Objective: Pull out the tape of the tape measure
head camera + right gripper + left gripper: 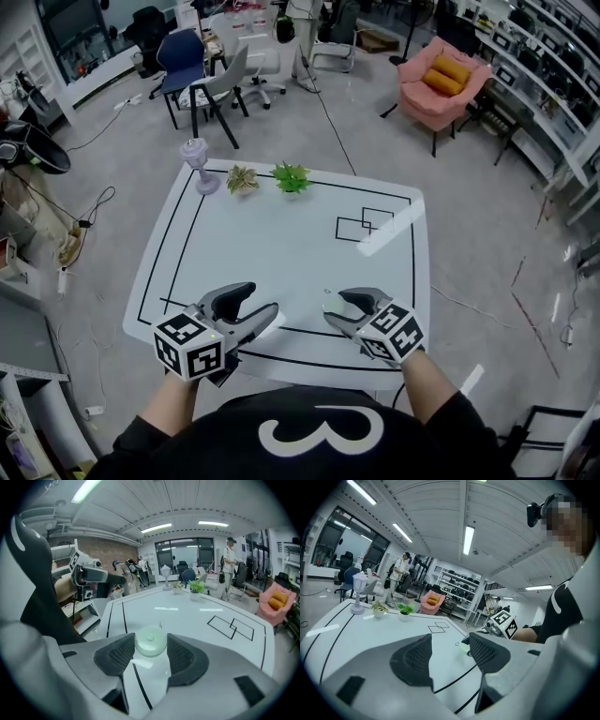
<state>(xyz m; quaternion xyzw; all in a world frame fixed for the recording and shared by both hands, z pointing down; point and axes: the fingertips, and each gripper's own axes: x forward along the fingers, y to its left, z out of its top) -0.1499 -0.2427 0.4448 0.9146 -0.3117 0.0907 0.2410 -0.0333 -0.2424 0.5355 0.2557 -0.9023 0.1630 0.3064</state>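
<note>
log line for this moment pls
right gripper shut on tape measure | left gripper open, empty | pull not started

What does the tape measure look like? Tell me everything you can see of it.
The tape measure is a small round puck, pale translucent green, plastic by its look, with a little button in the middle of its flat top face. It is held flat by the right gripper, whose pads press on its two sides, above the near part of the white table. A tiny loop sticks out at its far side; no drawn-out tape shows.
</note>
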